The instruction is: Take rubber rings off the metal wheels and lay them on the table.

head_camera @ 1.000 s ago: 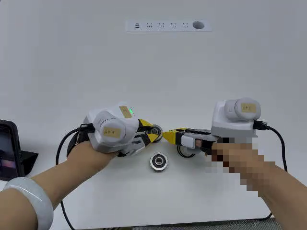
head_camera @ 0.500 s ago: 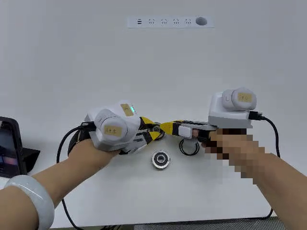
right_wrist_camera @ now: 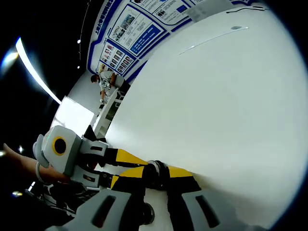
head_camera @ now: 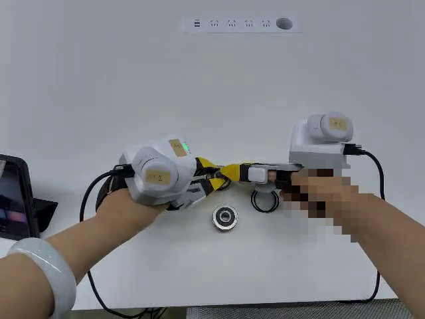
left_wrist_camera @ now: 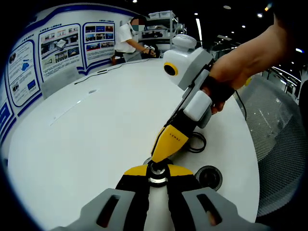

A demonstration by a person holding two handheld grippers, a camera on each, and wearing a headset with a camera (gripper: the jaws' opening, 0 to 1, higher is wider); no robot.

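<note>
left gripper [left_wrist_camera: 157, 175] fingers pinch wheel [left_wrist_camera: 156, 168] | right gripper [right_wrist_camera: 158, 177] fingers pinch same wheel

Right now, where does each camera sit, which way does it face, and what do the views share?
Head view: on the headset, looking forward and down at the table; the person's arms, left gripper and right gripper show.
Left gripper view: on the left gripper, looking along its jaws, shut on the held wheel; the right gripper shows at the upper right.
Right gripper view: on the right gripper, jaws flanking that wheel, facing the left gripper.
Shared: both gripper views meet at the held wheel.
</note>
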